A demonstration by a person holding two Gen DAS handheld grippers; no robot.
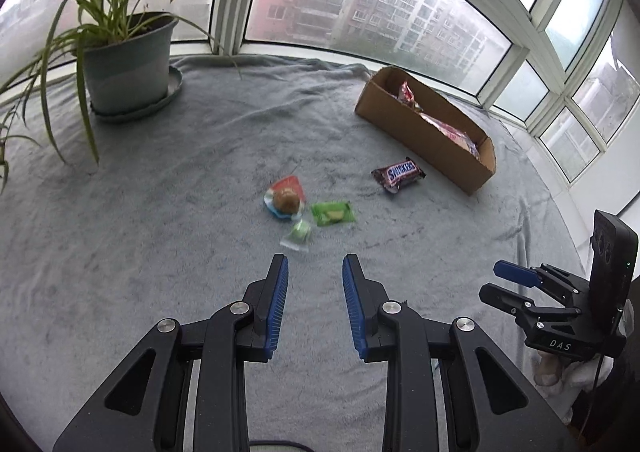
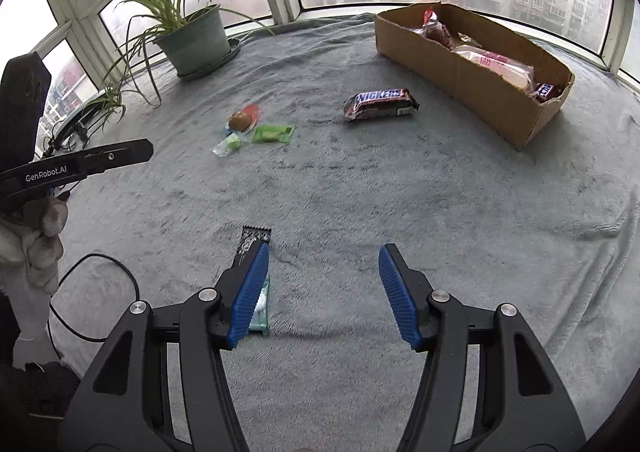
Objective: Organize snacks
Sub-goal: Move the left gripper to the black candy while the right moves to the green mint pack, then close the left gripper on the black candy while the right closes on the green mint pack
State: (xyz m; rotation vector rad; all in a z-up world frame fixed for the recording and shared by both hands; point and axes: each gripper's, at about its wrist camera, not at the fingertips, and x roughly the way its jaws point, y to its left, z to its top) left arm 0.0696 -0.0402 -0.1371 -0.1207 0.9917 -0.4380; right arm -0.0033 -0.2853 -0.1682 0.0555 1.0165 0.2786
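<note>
A Snickers pack (image 1: 398, 174) (image 2: 380, 103) lies on the grey blanket near an open cardboard box (image 1: 424, 140) (image 2: 472, 86) that holds several snacks. A round brown snack in a red and blue wrapper (image 1: 285, 199) (image 2: 241, 119), a green packet (image 1: 333, 213) (image 2: 273, 133) and a small clear-wrapped green sweet (image 1: 298, 234) (image 2: 229, 144) lie together mid-blanket. My left gripper (image 1: 315, 266) is open and empty, just short of them. My right gripper (image 2: 324, 252) is open and empty; a dark and green wrapper (image 2: 256, 252) lies under its left finger. The right gripper also shows in the left wrist view (image 1: 504, 280).
A potted plant (image 1: 124, 60) (image 2: 192, 40) in a grey-green pot stands at the blanket's far left by the windows. A black cable (image 2: 100, 292) loops on the blanket at the left. The grey blanket (image 1: 160, 212) (image 2: 440, 232) covers the whole surface.
</note>
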